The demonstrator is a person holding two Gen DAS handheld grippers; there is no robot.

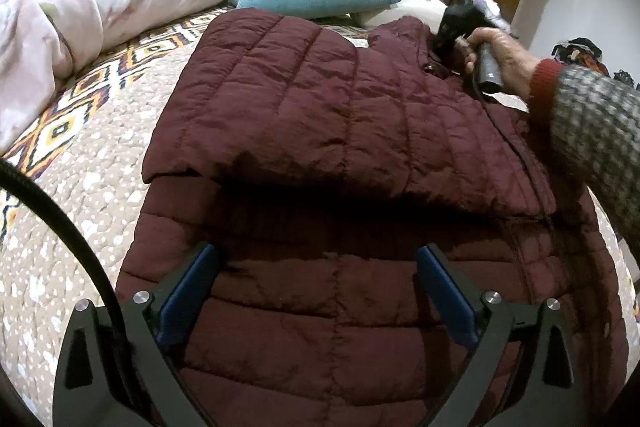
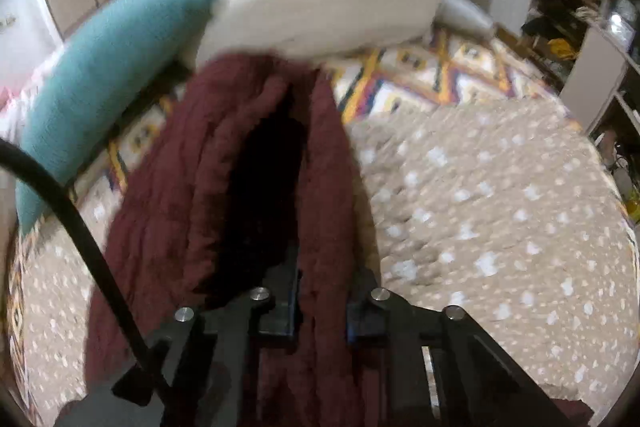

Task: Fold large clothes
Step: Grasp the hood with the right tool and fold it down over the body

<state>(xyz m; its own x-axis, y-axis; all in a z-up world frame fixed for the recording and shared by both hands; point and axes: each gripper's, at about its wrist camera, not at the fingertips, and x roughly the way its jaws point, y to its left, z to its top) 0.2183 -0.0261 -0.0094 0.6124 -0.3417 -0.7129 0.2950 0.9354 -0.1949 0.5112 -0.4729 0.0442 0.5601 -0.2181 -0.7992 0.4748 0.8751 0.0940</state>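
Right wrist view: right gripper fingers pinch puffy quilted maroon jacket; left gripper spread wide above it.

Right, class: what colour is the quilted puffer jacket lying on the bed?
Dark maroon quilted puffer jacket, clearest in the left wrist view.

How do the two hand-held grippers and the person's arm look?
The left hand-held gripper has a black frame, blue finger pads, silver screws and a black cable. The right hand-held gripper looks alike. The right hand wears a grey speckled sleeve with a red cuff.
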